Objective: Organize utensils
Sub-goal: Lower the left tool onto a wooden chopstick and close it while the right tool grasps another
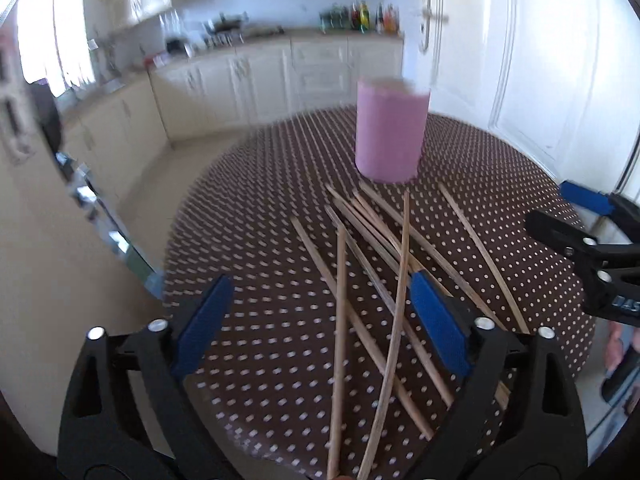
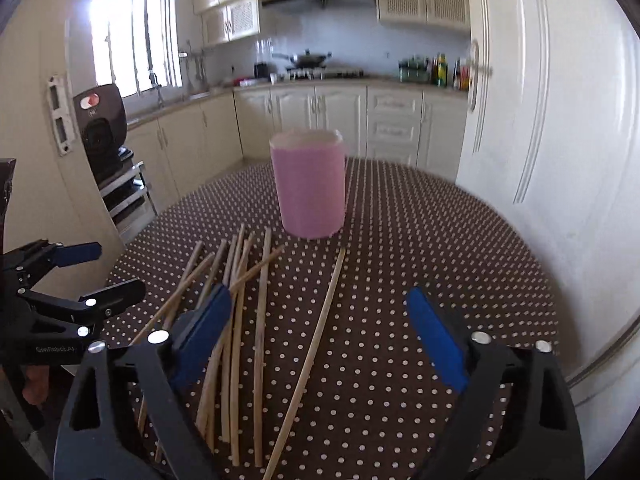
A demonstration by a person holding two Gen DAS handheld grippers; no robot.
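Several thin wooden chopsticks point(image 1: 341, 300) lie scattered and crossed on a round table with a brown, white-dotted cloth point(image 1: 260, 208). Behind them stands a tall pink cup point(image 1: 388, 136), upright. My left gripper point(image 1: 320, 280) hovers open above the pile, its blue pads spread wide and gripping nothing. In the right wrist view the pile point(image 2: 262, 300) sits to the left, and one lone chopstick point(image 2: 320, 328) runs between the open fingers of my right gripper point(image 2: 319, 292), which touches nothing. The pink cup point(image 2: 308, 188) stands straight ahead. Each gripper shows in the other's view, right point(image 1: 556, 208) and left point(image 2: 116, 268).
A white door point(image 2: 520, 100) stands close along the table's right side. A black appliance point(image 2: 102, 128) sits on a metal rack off the table's left edge. Cream kitchen cabinets point(image 2: 320, 116) line the far wall. A person's hand point(image 1: 616, 348) shows at the right.
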